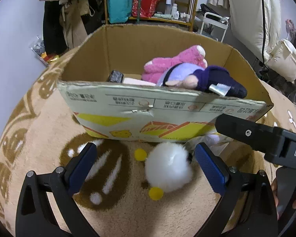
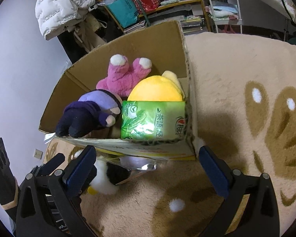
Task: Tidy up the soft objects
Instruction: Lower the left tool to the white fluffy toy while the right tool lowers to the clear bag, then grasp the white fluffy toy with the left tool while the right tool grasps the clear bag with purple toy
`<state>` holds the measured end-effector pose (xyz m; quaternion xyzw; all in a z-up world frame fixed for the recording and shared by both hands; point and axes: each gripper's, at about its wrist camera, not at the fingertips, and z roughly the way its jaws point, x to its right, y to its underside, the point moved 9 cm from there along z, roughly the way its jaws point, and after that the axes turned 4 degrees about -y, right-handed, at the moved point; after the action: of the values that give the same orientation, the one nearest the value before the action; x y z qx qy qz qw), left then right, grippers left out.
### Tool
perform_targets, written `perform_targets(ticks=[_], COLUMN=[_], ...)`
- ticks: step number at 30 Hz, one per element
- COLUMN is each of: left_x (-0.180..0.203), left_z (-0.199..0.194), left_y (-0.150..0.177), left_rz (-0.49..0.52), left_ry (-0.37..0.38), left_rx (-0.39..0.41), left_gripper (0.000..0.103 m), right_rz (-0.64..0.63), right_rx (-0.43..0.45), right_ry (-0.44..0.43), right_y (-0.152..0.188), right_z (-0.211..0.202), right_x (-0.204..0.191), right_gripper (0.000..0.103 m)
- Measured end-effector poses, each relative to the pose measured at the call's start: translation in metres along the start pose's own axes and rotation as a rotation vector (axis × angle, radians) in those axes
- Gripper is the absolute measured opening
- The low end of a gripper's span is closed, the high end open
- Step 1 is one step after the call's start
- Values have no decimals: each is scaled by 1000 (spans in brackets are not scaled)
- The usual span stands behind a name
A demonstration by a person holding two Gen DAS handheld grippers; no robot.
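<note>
Beige rug (image 1: 49,138) w/ brown pattern underfoot, cluttered shelf (image 1: 150,2) behind. Both my jaws spread wide, nothing pinched.

Left gripper (image 1: 146,164) hangs low over the rug; white plush (image 1: 168,167) w/ yellow feet lies between its fingers, closer to the right pad, not touching as far as I can tell. Right gripper (image 2: 148,169) sits higher, empty, aimed at the near wall of the cardboard box (image 2: 112,144).

Step, my read: last loose toy on the floor, pick pending. Next move needs the left to drop, centre on the fluffy body, close gently. It'll squash, so grab deep. Then lift over the near wall. Box is fairly full; free room looks to be on its left side.

View diffs: left wrist cam shows white plush whole, plus pink plush (image 1: 175,63) and purple plush (image 1: 199,79) poking above the rim. Right wrist cam looks down inside: yellow plush (image 2: 157,88) and green tissue pack (image 2: 152,120), both hidden from left. Clear plastic packet (image 2: 138,163) by the box foot shows better there too.
</note>
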<state>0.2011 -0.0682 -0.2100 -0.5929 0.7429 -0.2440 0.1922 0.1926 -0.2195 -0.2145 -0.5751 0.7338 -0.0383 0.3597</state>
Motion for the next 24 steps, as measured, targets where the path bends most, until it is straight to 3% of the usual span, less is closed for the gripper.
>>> perform_targets(ticks=[13,24], left_x=[2,1], left_z=[25,33], left_y=[19,24], left_rz=[-3,-8], left_ry=[16,24], left_rx=[-96,-121], left_gripper=[99,97], right_rz=[26,12], right_rx=[-33,-79], right_ry=[8,-5], right_y=[5,20], right_z=[5,15], right_x=[4,-8], right_gripper=[103,103])
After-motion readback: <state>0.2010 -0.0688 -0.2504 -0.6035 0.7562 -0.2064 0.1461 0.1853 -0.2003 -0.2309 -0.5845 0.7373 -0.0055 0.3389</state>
